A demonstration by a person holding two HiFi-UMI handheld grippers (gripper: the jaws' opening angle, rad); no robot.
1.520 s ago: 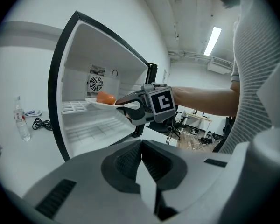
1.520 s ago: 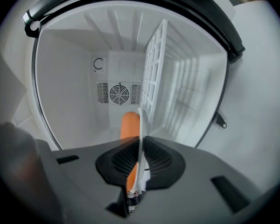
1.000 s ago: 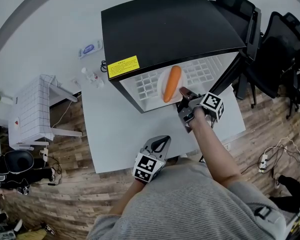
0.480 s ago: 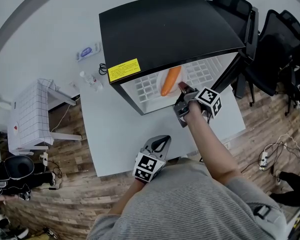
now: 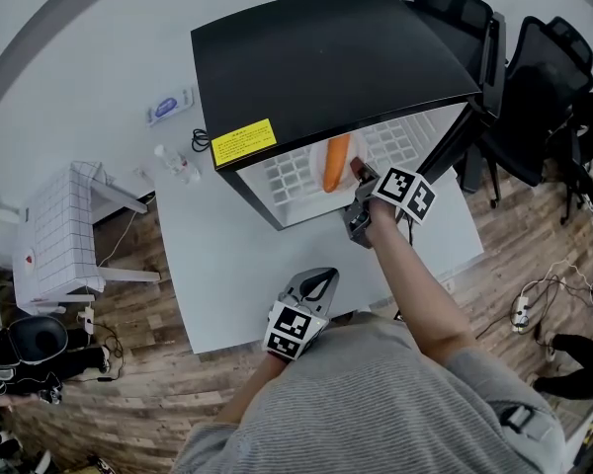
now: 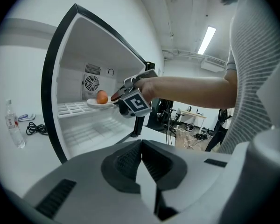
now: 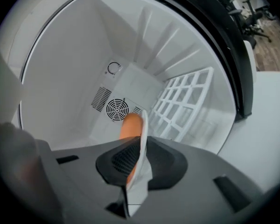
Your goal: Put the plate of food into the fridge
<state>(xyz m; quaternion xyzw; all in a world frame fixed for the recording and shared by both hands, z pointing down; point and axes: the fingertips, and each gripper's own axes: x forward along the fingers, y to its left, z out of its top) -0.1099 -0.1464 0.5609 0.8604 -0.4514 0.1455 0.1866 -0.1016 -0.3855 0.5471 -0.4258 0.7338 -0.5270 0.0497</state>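
Note:
A black-topped mini fridge stands open on the white table. My right gripper is shut on the rim of a white plate that carries an orange carrot. In the right gripper view the plate edge stands upright between the jaws, with the carrot lying against it in front of the fridge's back wall. The left gripper view shows the plate level over the white wire shelf, held by the right gripper. My left gripper hangs shut and empty over the table's near edge.
The fridge door stands open at the right, with black office chairs behind it. A water bottle and a coiled cable lie left of the fridge. A small white side table stands on the wooden floor.
My right gripper has carried the plate and carrot further into the fridge opening and rolled. The carrot now sits partly under the fridge's top edge. The left gripper has stayed put.

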